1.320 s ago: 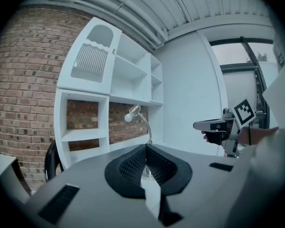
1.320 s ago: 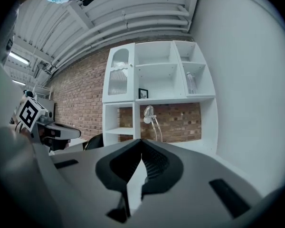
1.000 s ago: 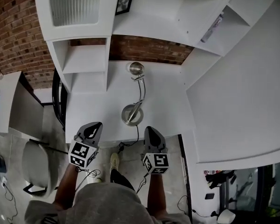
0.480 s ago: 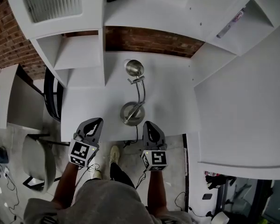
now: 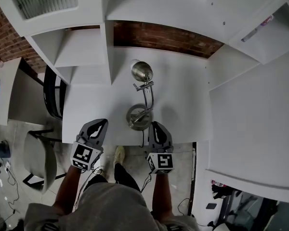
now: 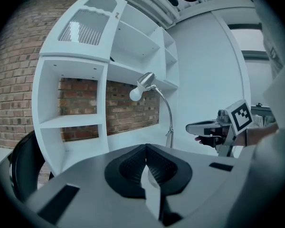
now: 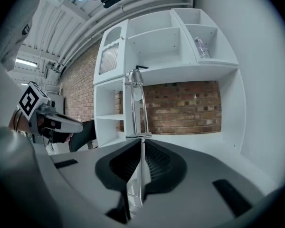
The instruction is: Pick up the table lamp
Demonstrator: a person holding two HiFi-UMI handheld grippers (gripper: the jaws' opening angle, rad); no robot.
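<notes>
The table lamp [image 5: 138, 117] stands on the white desk [image 5: 183, 105]: a round metal base near the front edge, a curved neck, and a silver head [image 5: 142, 71] towards the brick wall. My left gripper [image 5: 102, 123] hovers over the desk's front edge, left of the base, jaws shut and empty. Just right of the base my right gripper [image 5: 155, 124] is also shut with nothing in it. The left gripper view shows the lamp [image 6: 167, 115] ahead to the right, past the left gripper [image 6: 146, 148]. In the right gripper view the lamp's stem [image 7: 135, 103] rises straight ahead of the right gripper [image 7: 141, 145].
White shelf units [image 5: 82, 52] flank the desk on both sides, and a brick wall [image 5: 164, 37] is behind. A black chair [image 5: 52, 93] stands at the left with a grey seat [image 5: 36, 165] nearer me. The lamp's cable [image 5: 142, 142] hangs over the front edge.
Both grippers have moved forward and lower towards the desk's front edge. The right one now sits close beside the lamp's base. Both stay shut.
</notes>
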